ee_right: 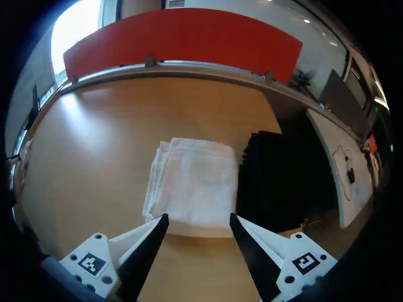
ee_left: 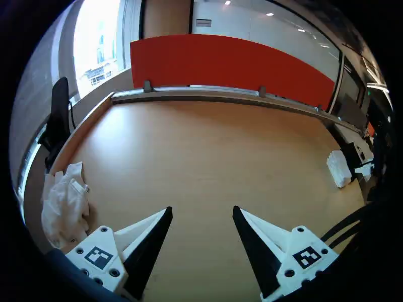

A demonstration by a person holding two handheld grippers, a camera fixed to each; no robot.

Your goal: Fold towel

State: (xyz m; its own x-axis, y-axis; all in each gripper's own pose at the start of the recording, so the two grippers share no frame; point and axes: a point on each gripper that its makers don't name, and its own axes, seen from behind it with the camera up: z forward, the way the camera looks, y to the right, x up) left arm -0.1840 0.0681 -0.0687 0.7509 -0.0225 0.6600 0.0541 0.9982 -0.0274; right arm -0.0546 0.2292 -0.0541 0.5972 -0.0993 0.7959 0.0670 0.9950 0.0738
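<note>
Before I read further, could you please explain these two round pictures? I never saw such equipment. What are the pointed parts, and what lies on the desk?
A person holds a two-finger gripper in each hand; a fisheye camera rides on each. The pointed parts are the fingers. The left gripper view looks past the open left gripper over a wooden desk with a crumpled white cloth and a red divider. The right gripper view shows the open right gripper before a folded white towel, beside a black pile. Nothing is held.
</note>
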